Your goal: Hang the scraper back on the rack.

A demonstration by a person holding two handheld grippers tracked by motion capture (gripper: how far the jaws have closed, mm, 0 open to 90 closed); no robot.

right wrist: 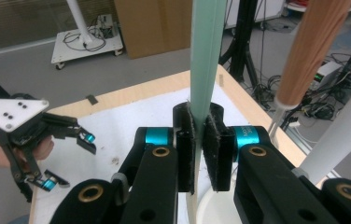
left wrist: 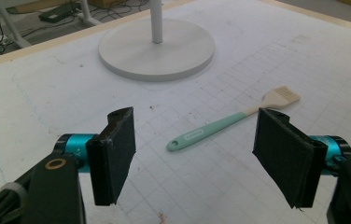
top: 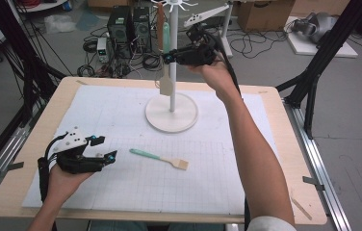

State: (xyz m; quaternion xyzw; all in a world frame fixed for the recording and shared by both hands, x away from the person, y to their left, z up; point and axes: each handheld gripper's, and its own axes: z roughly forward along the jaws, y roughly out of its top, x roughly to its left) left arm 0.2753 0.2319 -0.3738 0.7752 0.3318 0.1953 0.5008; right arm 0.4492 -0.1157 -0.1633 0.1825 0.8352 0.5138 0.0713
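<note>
A white rack stands at the table's far middle, with a round base [top: 172, 113] [left wrist: 157, 49] and a pole [top: 173, 48] [right wrist: 346, 135]. My right gripper [top: 168, 58] [right wrist: 198, 144] is raised beside the pole, shut on the teal handle [right wrist: 206, 56] of a spatula whose pale blade [top: 166, 86] hangs below. A wooden-handled utensil [top: 160, 24] [right wrist: 309, 51] hangs next to it. A teal-handled brush [top: 160, 158] [left wrist: 220, 126] lies flat on the white mat. My left gripper [top: 106, 147] [left wrist: 199, 156] [right wrist: 68, 161] rests low at the near left, open, holding nothing, pointing at the brush.
A thin wooden stick [top: 300, 208] lies near the table's front right corner. Computer towers [top: 131, 26] and cables sit on the floor behind the table. Black frame legs [top: 314, 82] stand at both sides.
</note>
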